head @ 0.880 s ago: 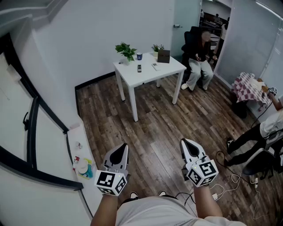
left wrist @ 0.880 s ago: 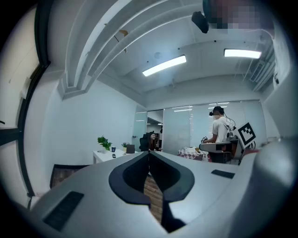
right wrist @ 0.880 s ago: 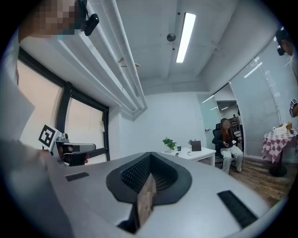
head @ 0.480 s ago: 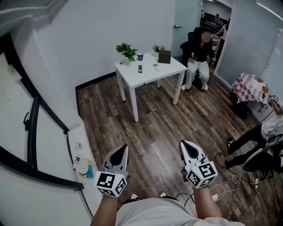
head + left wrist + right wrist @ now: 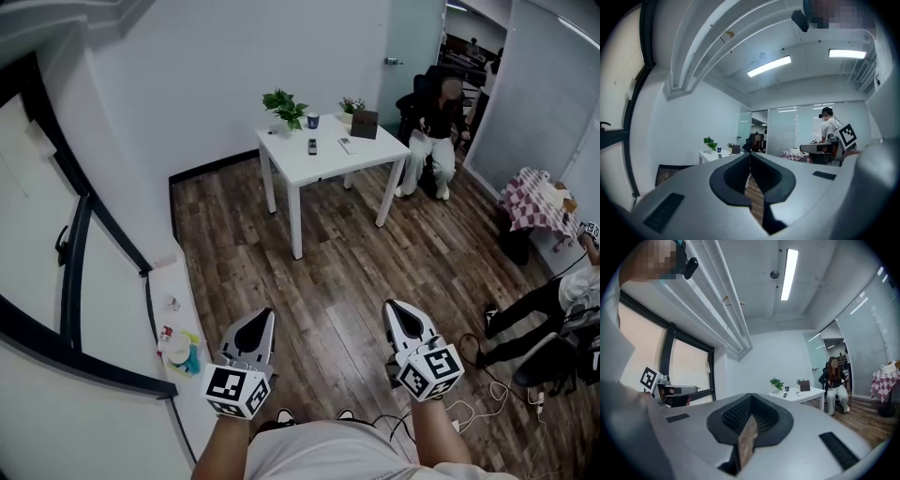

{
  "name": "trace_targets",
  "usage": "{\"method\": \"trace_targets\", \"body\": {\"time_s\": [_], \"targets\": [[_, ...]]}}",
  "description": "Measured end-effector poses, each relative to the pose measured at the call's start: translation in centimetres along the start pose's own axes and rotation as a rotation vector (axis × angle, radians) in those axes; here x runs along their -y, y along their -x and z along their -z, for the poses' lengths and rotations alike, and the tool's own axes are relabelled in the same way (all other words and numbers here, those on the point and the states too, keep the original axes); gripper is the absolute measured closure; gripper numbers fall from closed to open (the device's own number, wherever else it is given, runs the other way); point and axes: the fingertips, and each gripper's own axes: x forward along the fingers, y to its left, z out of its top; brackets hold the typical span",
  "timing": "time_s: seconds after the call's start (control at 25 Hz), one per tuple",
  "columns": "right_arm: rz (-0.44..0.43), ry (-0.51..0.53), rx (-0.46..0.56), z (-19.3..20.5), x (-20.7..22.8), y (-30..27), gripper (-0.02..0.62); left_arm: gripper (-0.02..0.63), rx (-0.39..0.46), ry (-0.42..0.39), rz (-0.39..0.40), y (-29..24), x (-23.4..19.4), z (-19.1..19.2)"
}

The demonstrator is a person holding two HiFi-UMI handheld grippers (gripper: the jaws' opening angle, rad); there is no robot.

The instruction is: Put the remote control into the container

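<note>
Open wooden floor (image 5: 323,272) stretches ahead of the left gripper (image 5: 256,319) and right gripper (image 5: 395,309) to the white table (image 5: 328,161). A cluttered ledge (image 5: 167,281) runs just left; cables (image 5: 464,408) lie right.

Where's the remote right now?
In the head view, the remote lies on the white table across the room, top centre, just below the cup and right of the plant.

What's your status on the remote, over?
Left gripper and right gripper shut, empty, held low. Dark remote on white table, across the room. Seated person beside table.
</note>
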Motion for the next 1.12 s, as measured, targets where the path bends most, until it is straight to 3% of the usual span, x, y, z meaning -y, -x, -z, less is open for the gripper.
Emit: {"method": "trace_targets", "body": {"time_s": [0.4,0.6,1.12], "targets": [[-0.039,0.019,-0.030,1.4,-7.5,-6.6,0.583,0.597,0.024,0.026,-0.088,5.5,-10.1,0.0],[-0.079,0.041,-0.070,2.4,-10.3,-9.0,0.583,0.597,0.012,0.033,-0.088,5.8,-12.7,0.6],[-0.114,0.046,-0.070,1.8,-6.8,-19.6,0.583,0.597,0.015,0.029,-0.104,-1.5,-18.9,0.0]]}}
